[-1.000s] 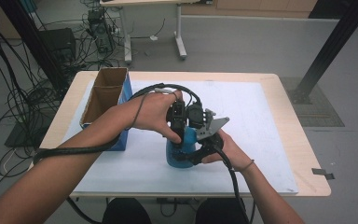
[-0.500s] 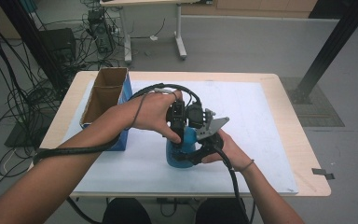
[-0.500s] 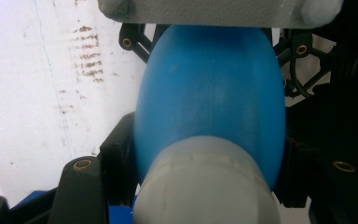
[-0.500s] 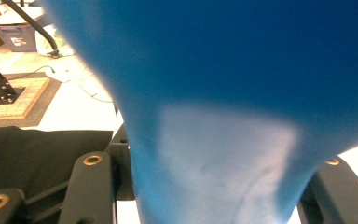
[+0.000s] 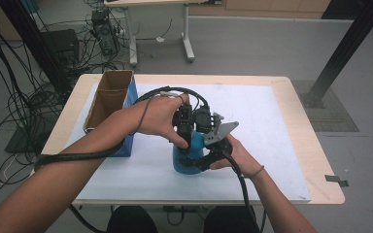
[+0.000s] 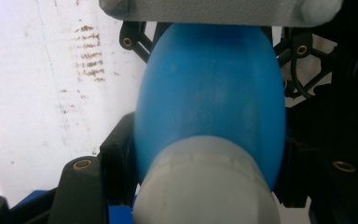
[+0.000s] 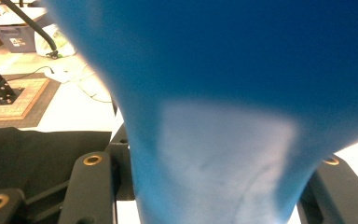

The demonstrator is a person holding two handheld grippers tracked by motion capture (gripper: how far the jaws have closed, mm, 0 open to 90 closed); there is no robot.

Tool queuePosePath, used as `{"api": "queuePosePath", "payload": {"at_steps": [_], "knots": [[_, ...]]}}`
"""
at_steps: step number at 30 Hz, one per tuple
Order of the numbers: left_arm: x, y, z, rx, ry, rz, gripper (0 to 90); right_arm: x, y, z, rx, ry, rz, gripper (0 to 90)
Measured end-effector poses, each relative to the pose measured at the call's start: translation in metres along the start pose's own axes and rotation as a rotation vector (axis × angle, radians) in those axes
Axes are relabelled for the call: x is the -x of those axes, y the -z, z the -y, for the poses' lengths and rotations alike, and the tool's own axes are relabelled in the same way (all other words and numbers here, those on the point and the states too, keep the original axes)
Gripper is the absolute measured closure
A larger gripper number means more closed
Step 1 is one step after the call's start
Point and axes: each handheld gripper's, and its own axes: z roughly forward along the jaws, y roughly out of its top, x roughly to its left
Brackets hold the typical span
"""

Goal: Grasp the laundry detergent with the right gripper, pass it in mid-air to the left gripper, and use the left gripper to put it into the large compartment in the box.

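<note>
High view: both grippers meet on a blue bottle (image 5: 187,158) standing on the desk (image 5: 291,92); the left gripper (image 5: 184,141) has its jaws pressed against the bottle's sides; the right gripper (image 5: 209,158) seems clamped around its narrower part, a jaw at each side, though blurred.

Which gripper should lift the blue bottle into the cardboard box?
Left, probably. The left gripper grips the blue bottle by its pale cap and sits nearer the cardboard box; the right gripper holds the far side.
</note>
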Motion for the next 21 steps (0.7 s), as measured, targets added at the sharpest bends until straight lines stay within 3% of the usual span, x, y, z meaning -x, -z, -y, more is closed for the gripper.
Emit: {"api": "queuePosePath", "payload": {"at_steps": [21], "knots": [[0.0004, -0.0002, -0.0006, -0.002, 0.000, 0.001, 37.7, -0.0001, -0.0005, -0.0001, 0.000, -0.002, -0.002, 42.9]]}}
